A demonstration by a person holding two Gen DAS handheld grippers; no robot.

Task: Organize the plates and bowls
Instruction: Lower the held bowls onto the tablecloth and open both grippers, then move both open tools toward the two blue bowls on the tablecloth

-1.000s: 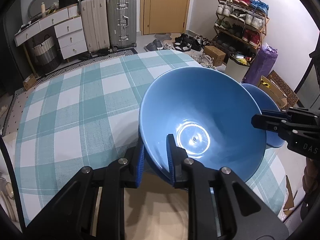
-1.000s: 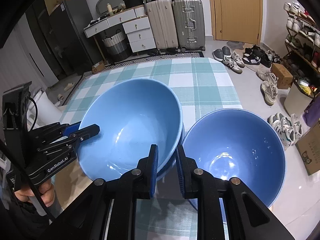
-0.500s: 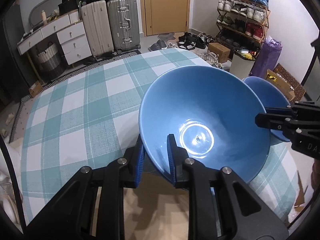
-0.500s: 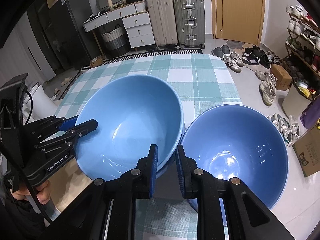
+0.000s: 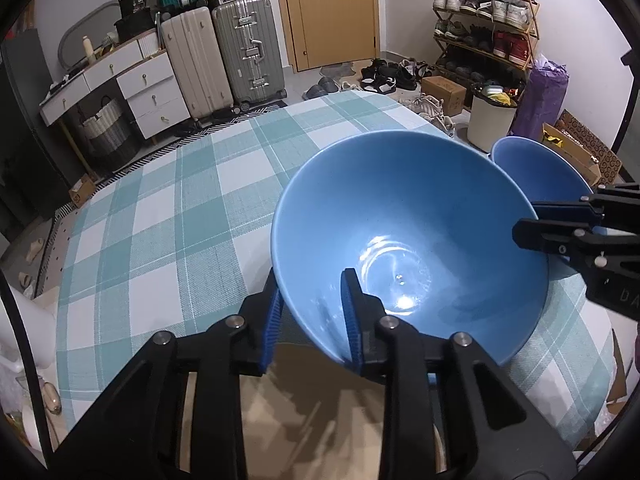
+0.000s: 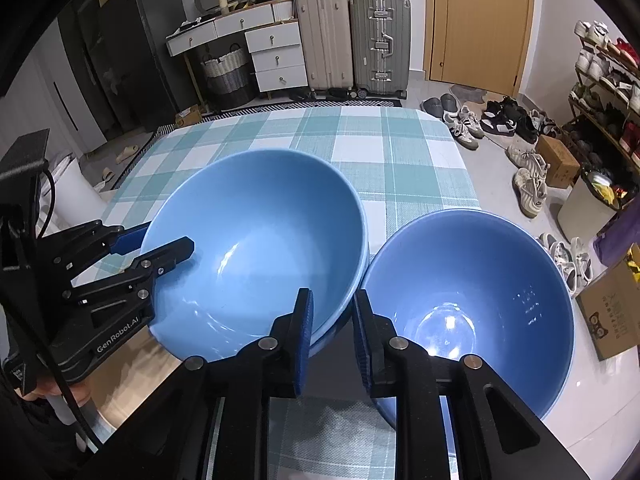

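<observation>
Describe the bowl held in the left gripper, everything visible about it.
The bowl is plain glossy blue, ceramic by its look, deep and round, empty, with light glaring off its bottom. It tilts over the checked tablecloth. The left gripper pinches its near rim, one finger inside, one outside. A second blue bowl sits close beside it; whether they touch is unclear.

The tabletop point(image 5: 168, 216) is covered by a teal-and-white checked cloth point(image 6: 404, 160); a bare wooden strip is exposed at its near edge.

Both held bowls point(image 6: 256, 248) point(image 6: 472, 304) have risen slightly above the table point(image 6: 400, 160).
</observation>
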